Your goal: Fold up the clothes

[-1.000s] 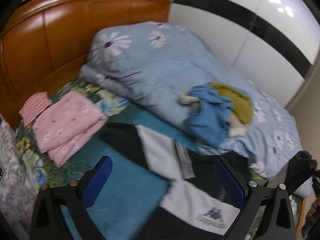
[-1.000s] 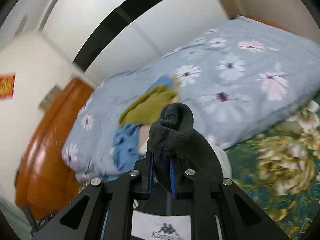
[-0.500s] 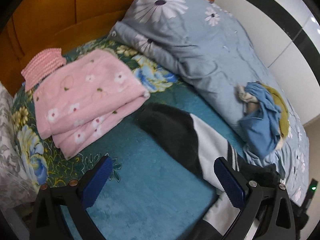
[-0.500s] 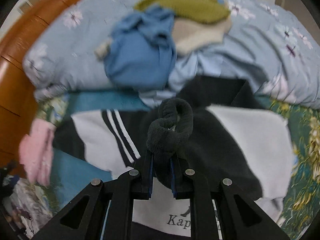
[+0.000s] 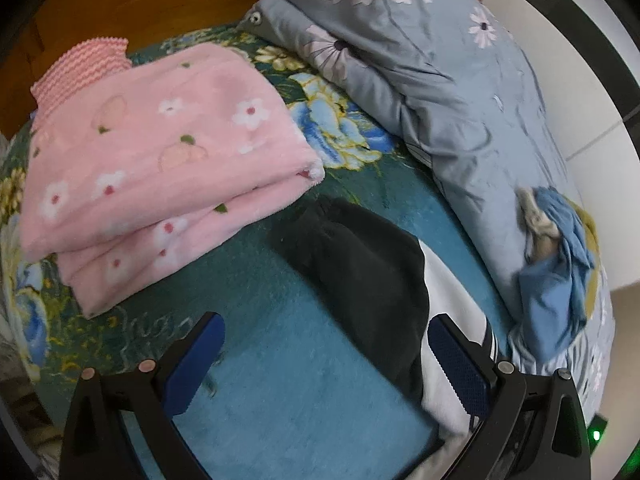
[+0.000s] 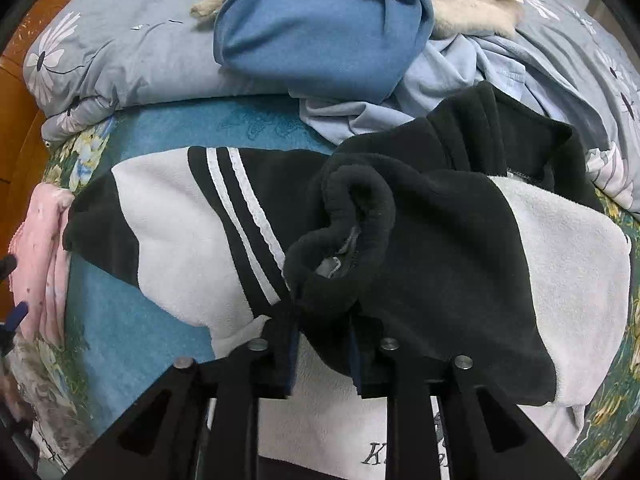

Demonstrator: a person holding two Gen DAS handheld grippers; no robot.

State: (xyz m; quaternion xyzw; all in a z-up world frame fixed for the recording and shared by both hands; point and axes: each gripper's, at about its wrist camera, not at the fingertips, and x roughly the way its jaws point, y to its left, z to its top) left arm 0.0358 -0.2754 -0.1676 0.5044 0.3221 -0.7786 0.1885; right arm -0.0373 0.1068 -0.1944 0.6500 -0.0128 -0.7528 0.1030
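A black and white fleece jacket (image 6: 180, 208) lies spread on the teal bedsheet (image 5: 280, 400). One of its sleeves is folded across the body, and its black cuff (image 6: 344, 240) stands up between the pads of my right gripper (image 6: 324, 320). Those jaws are opening, though the fleece still fills the gap between them. My left gripper (image 5: 322, 328) hangs open over the sheet, and nothing is held in it. The jacket's other black sleeve (image 5: 360, 264) runs in beside its right finger (image 5: 456, 364).
A folded pink flowered garment (image 5: 160, 152) lies at the left near the wooden headboard (image 5: 160, 0). A grey-blue flowered quilt (image 5: 420, 60) is bunched along the far side. On the quilt sits a pile of blue, cream and olive clothes (image 6: 320, 28).
Both grippers came down toward the bed. The right one carried the cuff down onto the jacket's body, and its jaws stand a little wider. The left stayed open.
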